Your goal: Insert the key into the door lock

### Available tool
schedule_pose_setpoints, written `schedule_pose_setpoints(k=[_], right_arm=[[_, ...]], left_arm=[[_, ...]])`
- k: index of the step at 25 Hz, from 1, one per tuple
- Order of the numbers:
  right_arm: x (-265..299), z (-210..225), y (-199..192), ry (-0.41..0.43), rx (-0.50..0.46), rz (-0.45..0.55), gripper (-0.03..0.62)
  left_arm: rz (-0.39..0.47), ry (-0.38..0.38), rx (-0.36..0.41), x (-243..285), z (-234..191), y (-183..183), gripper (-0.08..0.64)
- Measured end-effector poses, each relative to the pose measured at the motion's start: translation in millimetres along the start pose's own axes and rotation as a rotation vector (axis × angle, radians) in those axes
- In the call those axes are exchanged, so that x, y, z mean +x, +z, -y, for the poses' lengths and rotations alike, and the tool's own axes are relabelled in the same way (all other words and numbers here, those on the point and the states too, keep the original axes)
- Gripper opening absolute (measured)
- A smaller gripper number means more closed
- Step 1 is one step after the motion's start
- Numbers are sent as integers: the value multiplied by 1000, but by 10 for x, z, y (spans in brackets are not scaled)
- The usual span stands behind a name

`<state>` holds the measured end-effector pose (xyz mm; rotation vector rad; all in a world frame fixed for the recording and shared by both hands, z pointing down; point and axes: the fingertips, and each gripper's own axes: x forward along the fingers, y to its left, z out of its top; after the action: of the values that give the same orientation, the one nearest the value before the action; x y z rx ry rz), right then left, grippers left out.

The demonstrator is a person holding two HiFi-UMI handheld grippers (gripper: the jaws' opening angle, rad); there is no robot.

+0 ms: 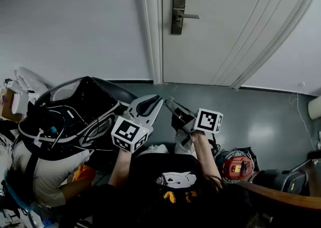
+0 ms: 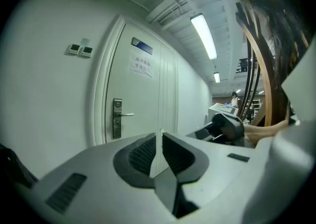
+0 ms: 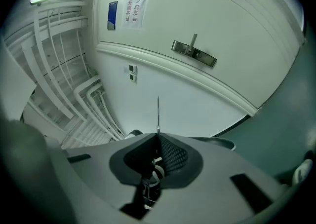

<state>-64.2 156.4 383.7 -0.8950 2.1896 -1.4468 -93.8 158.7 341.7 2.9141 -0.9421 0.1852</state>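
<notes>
Key [image 3: 158, 112], pinched blade-out in my closed right gripper [image 3: 158, 135], well short of the lock [image 1: 177, 14]; left gripper [image 2: 160, 141] closed, empty; I'd square the blade to it first.

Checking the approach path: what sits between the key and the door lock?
Nothing: the head view shows only bare floor and door between the key and the lock.

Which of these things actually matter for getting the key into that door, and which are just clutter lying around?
For the job:
- key, pinched in the right claw
- door lock
- door

Just lying about:
- black bag on the floor
- red device on the floor
- left claw, shut on nothing
</notes>
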Motion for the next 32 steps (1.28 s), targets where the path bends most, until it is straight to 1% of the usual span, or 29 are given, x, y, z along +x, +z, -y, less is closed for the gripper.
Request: schedule_pose_setpoints(k=[3, 7, 13, 16, 18, 23, 32], right_arm=[[32, -37, 20, 28, -6, -2, 23], [38, 27, 38, -3, -12, -1, 23], [102, 40, 3, 5, -4, -17, 23], [63, -31, -27, 7, -20, -23, 23], [33, -63, -72, -7, -27, -20, 23], [49, -103, -64, -4, -26, -4, 23], [365, 148, 121, -10, -1, -42, 23]], left_arm=[[7, 3, -10, 16, -24, 8, 44], [4, -4, -10, 30, -47, 3, 44], [-3, 2, -27, 16, -107, -68, 44], [10, 9, -35, -36, -86, -46, 44], [21, 7, -37, -104, -66, -38, 44], [25, -5, -47, -156, -63, -65, 44], [5, 50, -81, -7, -447, -215, 44]])
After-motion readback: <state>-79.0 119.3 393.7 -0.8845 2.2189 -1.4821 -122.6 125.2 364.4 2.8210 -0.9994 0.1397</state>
